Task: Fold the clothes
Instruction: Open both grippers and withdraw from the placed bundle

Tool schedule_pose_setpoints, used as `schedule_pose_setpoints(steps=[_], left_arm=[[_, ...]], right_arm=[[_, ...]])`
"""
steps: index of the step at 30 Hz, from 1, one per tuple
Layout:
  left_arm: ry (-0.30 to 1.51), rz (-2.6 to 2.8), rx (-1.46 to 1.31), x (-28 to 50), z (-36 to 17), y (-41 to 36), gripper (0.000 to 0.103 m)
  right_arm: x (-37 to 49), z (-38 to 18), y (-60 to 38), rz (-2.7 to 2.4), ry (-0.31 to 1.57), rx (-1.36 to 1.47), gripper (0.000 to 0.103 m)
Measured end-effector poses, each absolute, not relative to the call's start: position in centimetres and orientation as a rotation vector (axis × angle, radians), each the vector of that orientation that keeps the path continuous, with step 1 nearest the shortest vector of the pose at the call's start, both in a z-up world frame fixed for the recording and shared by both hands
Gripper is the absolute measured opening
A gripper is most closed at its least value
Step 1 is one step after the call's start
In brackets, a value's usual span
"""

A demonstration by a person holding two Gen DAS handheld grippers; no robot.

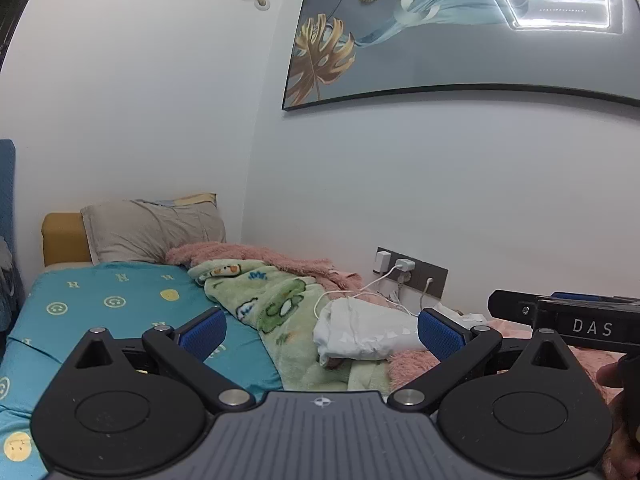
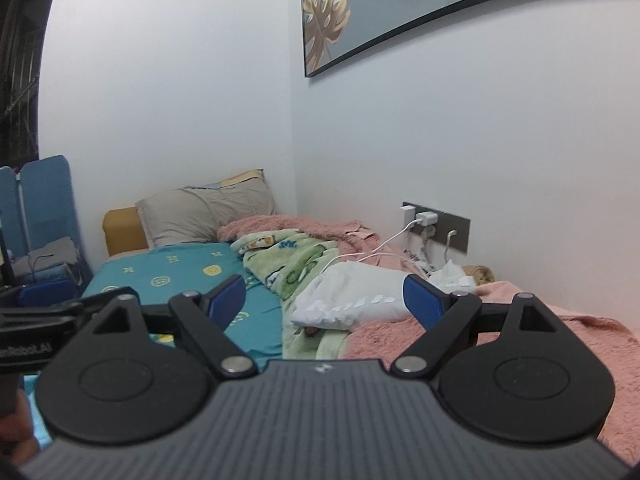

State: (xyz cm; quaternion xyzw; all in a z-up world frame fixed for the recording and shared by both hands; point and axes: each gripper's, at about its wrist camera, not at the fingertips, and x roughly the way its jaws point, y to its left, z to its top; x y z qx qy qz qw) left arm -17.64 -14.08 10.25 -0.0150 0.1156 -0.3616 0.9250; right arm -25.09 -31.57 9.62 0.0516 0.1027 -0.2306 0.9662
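Above the near edge of the bed [image 1: 100, 312] we hold both tongs level, pointed toward the wall side where the bedding is heaped. Our left tongs [image 1: 320, 330] are spread wide with nothing between the blue pads [image 1: 202, 334], and our right tongs [image 2: 324, 300] are spread the same way, also empty. From the left wrist view the right tongs sit just beside ours at the right edge, so we judge the two are held side by side, ready to come down together.

The likeliest piece of clothing is the white bundle [image 2: 348, 296], which lies crumpled on the green cartoon blanket [image 1: 276, 304], near the wall edge of the bed and about midway along it. Whether it is a garment or a bag we cannot tell from here. A white charging cable [image 2: 384, 246] runs from the socket strip [image 2: 436, 222] on the wall and drapes across the bundle, which we think could snag if we lift the cloth without clearing it first. A pink fleece blanket [image 2: 520, 332] spreads under and behind the bundle, and a grey pillow [image 1: 152, 230] leans at the far headboard end.

The teal sheet [image 2: 180, 280] on the open side of the bed looks flat, so we judge it the sensible place to lay the cloth out. No fold is begun yet.
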Motion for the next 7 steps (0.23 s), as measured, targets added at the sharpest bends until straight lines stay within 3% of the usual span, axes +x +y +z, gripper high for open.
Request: schedule_pose_setpoints(steps=[7], left_arm=[[0.232,-0.73,-0.02,-17.65,10.25,-13.78,0.103]], right_arm=[[-25.1,9.45,-31.05,-0.478,0.217,0.09,0.087]])
